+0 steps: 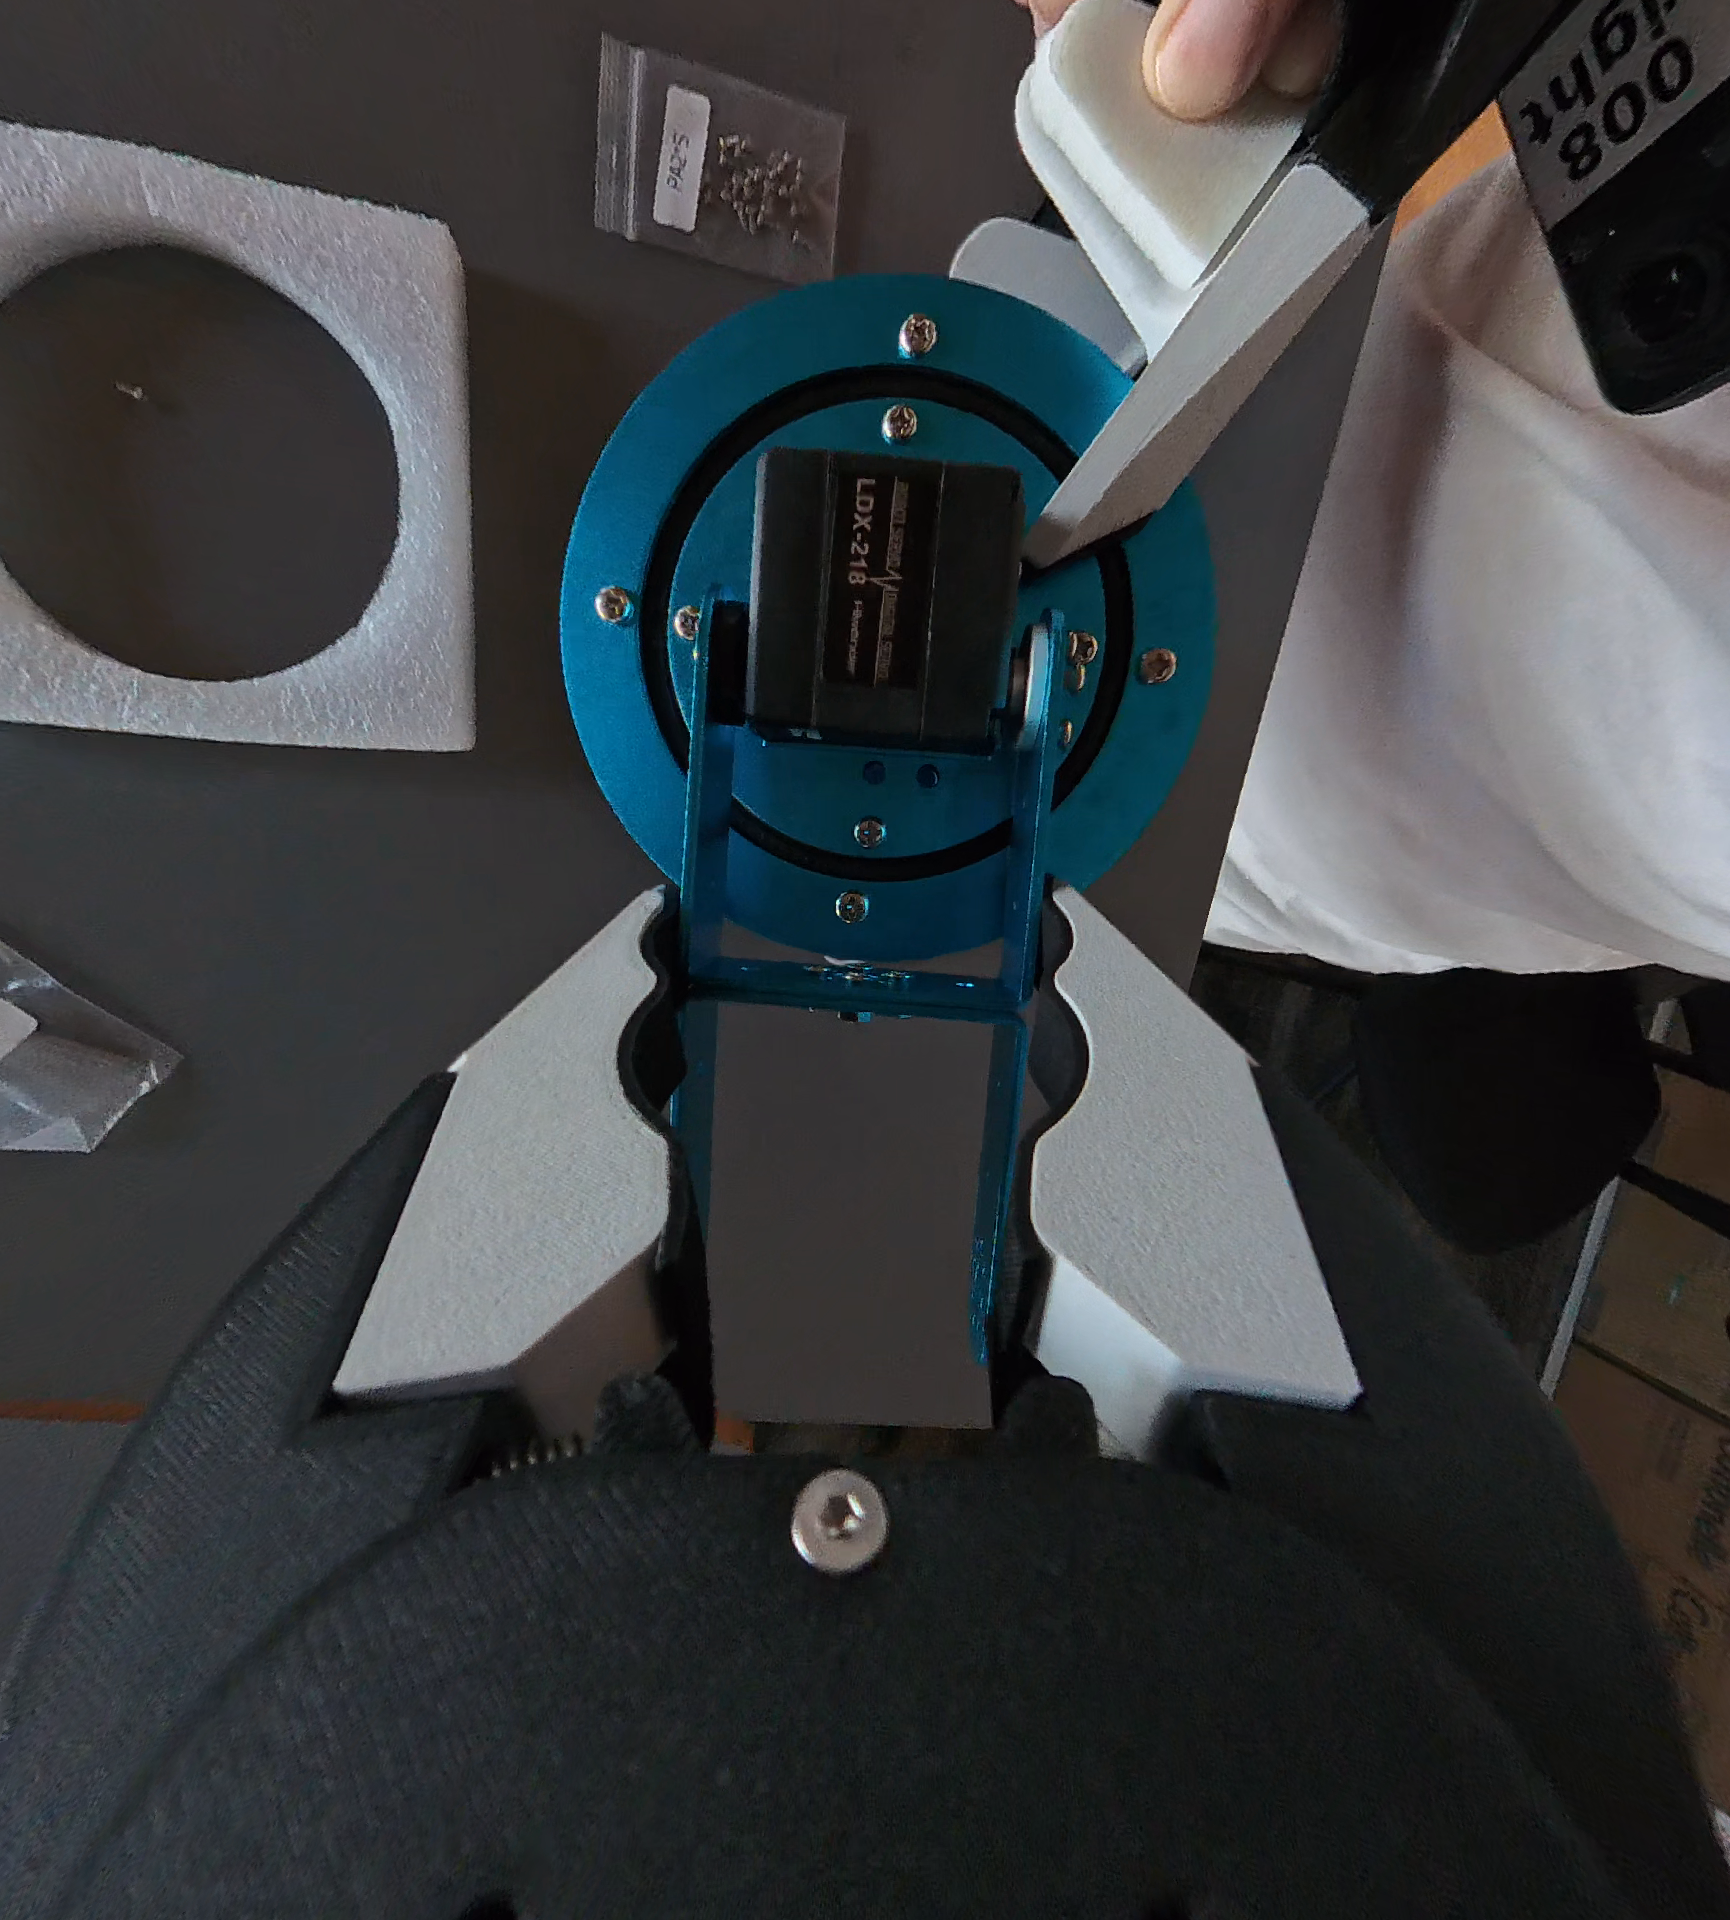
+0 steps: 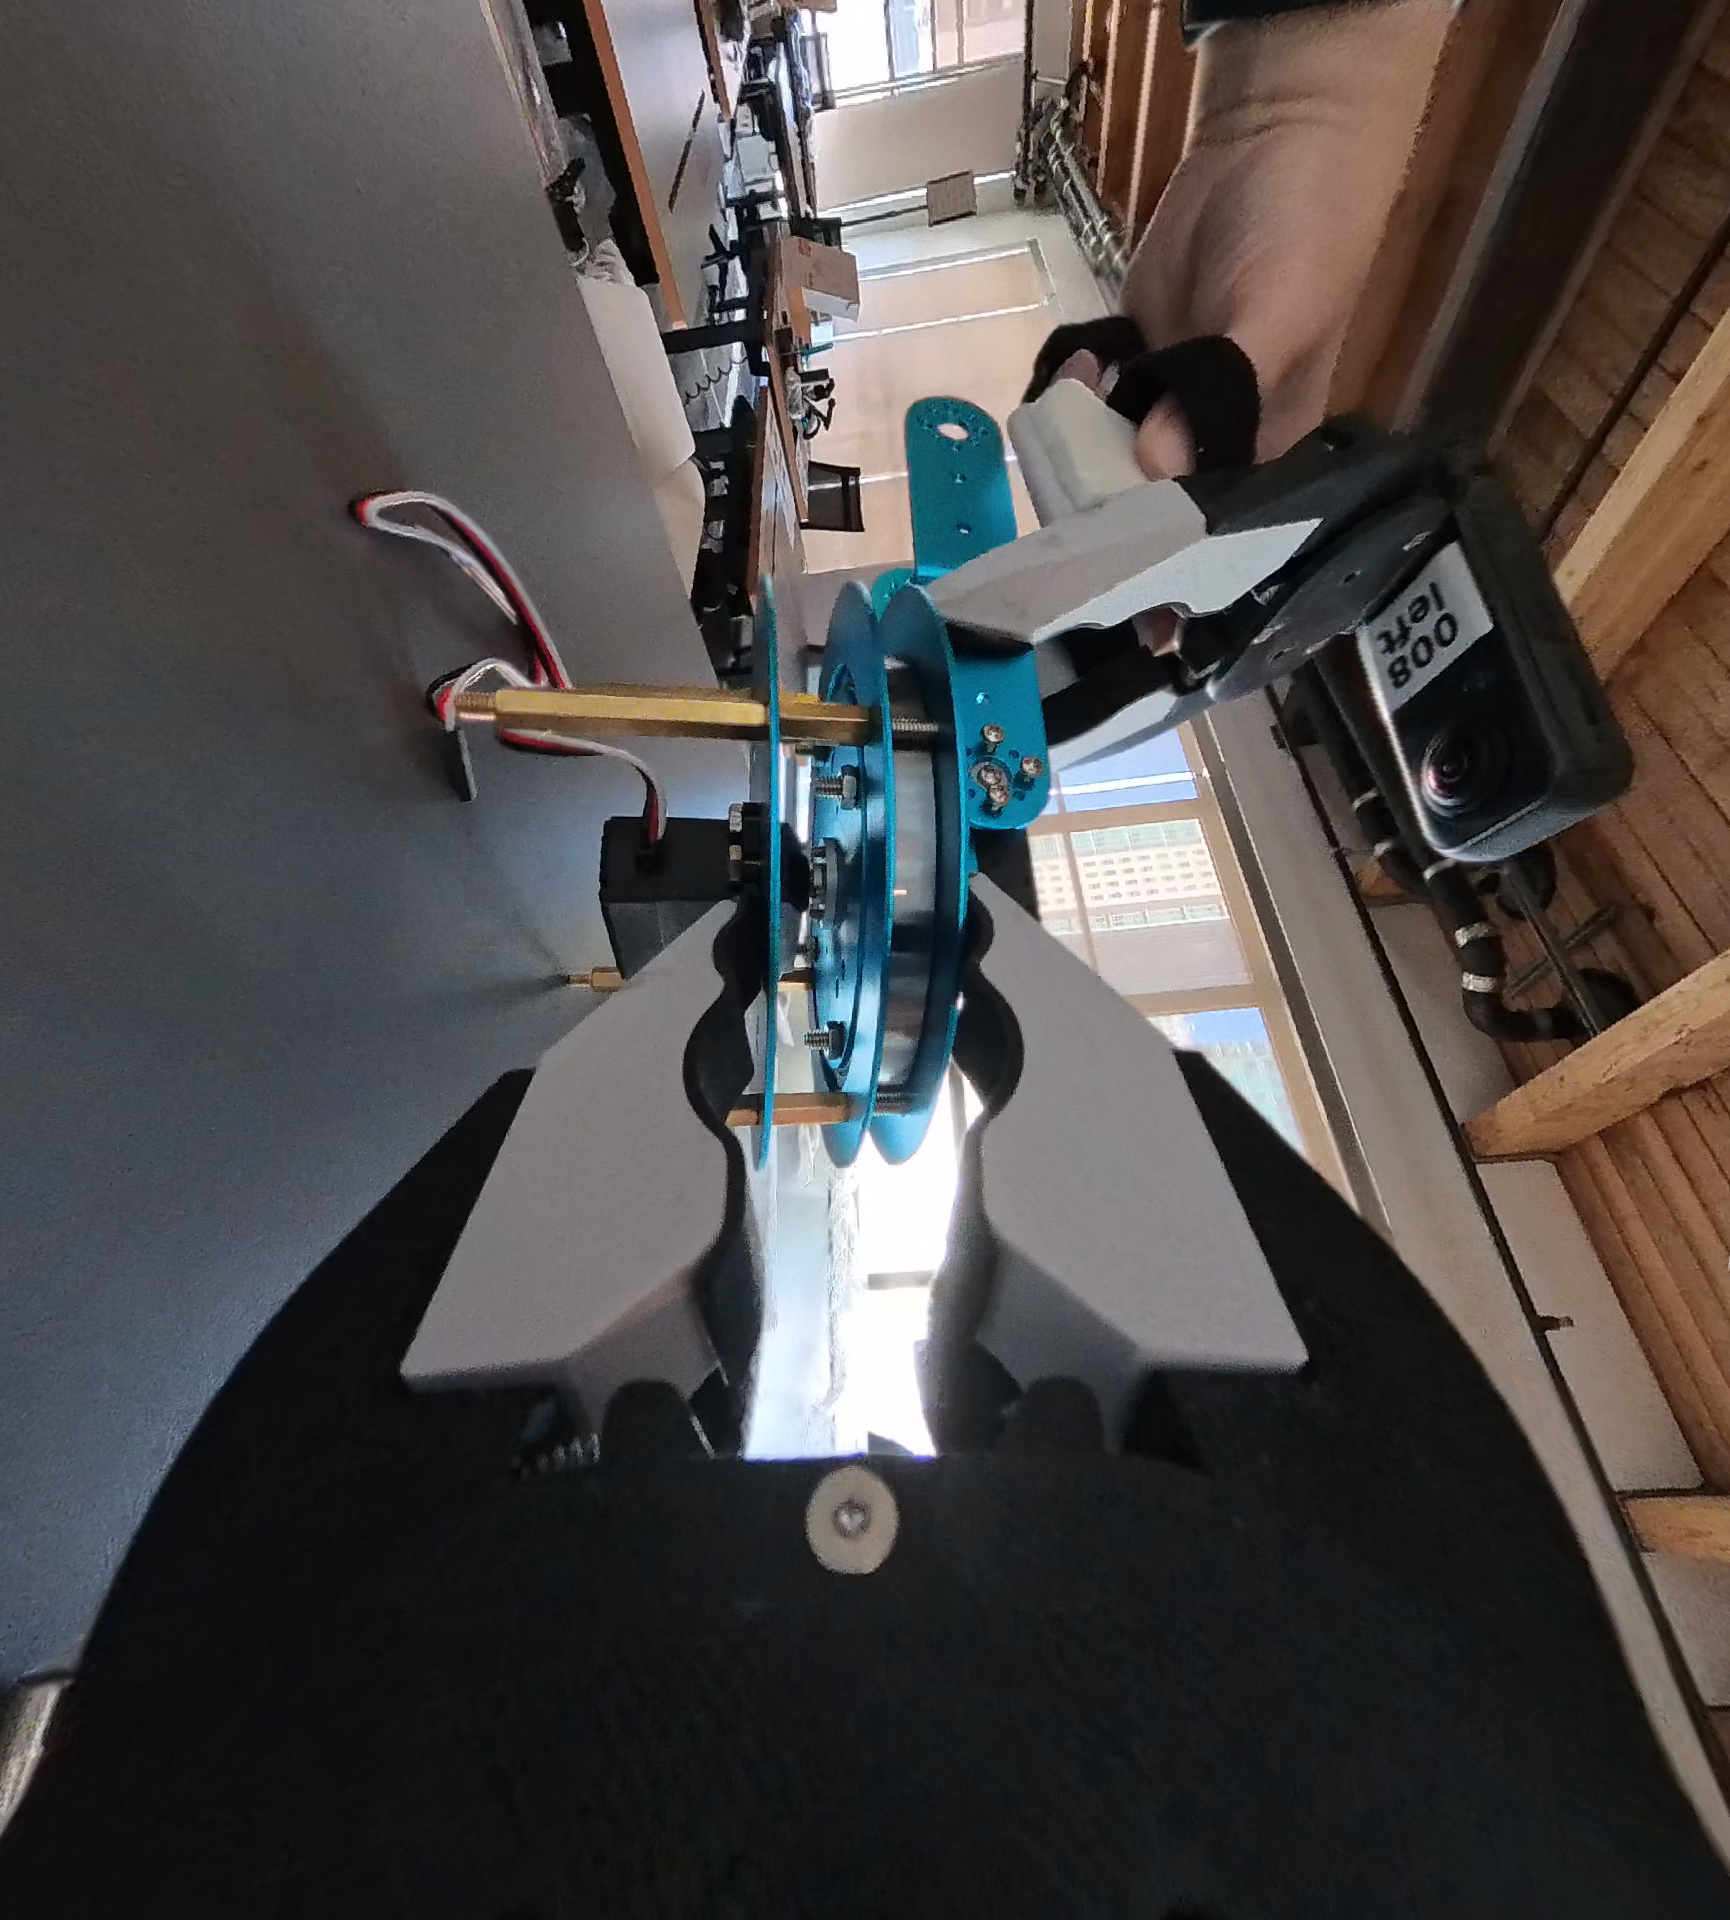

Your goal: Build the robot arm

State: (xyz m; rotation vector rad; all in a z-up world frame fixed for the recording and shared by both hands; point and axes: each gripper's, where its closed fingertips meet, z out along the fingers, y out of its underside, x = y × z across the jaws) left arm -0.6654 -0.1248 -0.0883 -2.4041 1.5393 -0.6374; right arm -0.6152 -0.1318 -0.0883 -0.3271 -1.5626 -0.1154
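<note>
Surface: dark grey table | left gripper clamped on blue bracket | right gripper clamped on blue discs.

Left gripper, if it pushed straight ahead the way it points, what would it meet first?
The left gripper already clamps the blue bracket; straight ahead it would probably meet the black servo first, though depth is unclear.

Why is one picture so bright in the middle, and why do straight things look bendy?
Right wrist view: window light glares white behind the blue discs held by the right tool, and the wooden beams bow from the wide lens. Left wrist view: even light, the black servo sharp, the cardboard boxes at the edge smeared.
</note>
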